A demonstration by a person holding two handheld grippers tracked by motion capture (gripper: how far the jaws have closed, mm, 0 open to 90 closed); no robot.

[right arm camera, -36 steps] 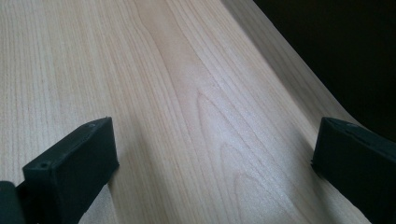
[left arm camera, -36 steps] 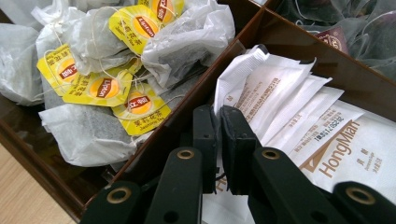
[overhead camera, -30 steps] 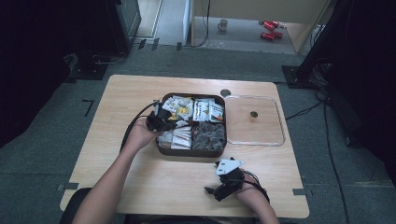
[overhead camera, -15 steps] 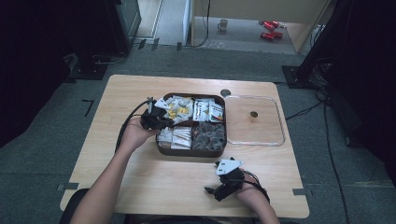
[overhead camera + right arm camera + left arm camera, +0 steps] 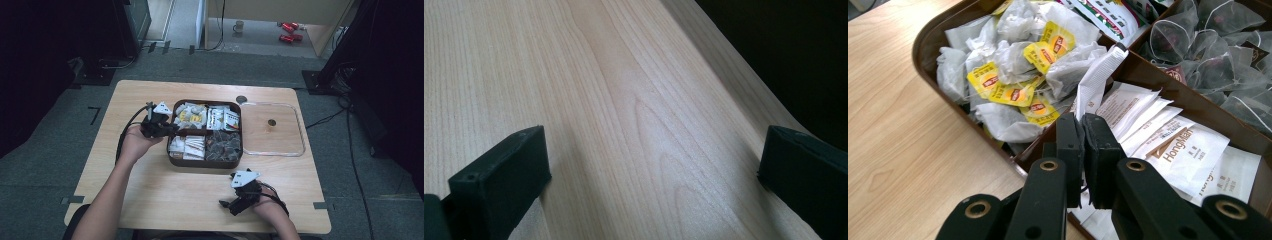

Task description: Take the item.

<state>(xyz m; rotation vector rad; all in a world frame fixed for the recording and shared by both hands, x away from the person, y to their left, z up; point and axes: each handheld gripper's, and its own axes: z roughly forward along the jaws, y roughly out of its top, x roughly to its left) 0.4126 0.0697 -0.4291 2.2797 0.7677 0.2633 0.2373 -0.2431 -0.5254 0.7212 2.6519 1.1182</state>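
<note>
A brown box (image 5: pixel 204 164) with four compartments sits mid-table. It holds tea bags with yellow tags (image 5: pixel 1013 65), printed sachets (image 5: pixel 223 119), flat white packets (image 5: pixel 1188 150) and mesh tea bags (image 5: pixel 1208 55). My left gripper (image 5: pixel 1083 120) is shut on a thin white packet (image 5: pixel 1098 75), which stands up from between the pads over the box's near-left corner. In the high view the left gripper (image 5: pixel 167 127) hangs at the box's left rim. My right gripper (image 5: pixel 229 204) rests open on the bare wood near the front edge, its jaws (image 5: pixel 654 145) wide apart with nothing between them.
A clear shallow tray (image 5: pixel 295 150) lies right of the box with a small brown round thing (image 5: pixel 271 122) in it. A dark disc (image 5: pixel 241 99) sits behind the box. Bare wood of the table (image 5: pixel 150 190) spreads left and front. Dark floor surrounds it.
My left gripper has drawn back leftward and a little upward from over the box's left compartments to its left rim, still shut. The right gripper has not moved.
</note>
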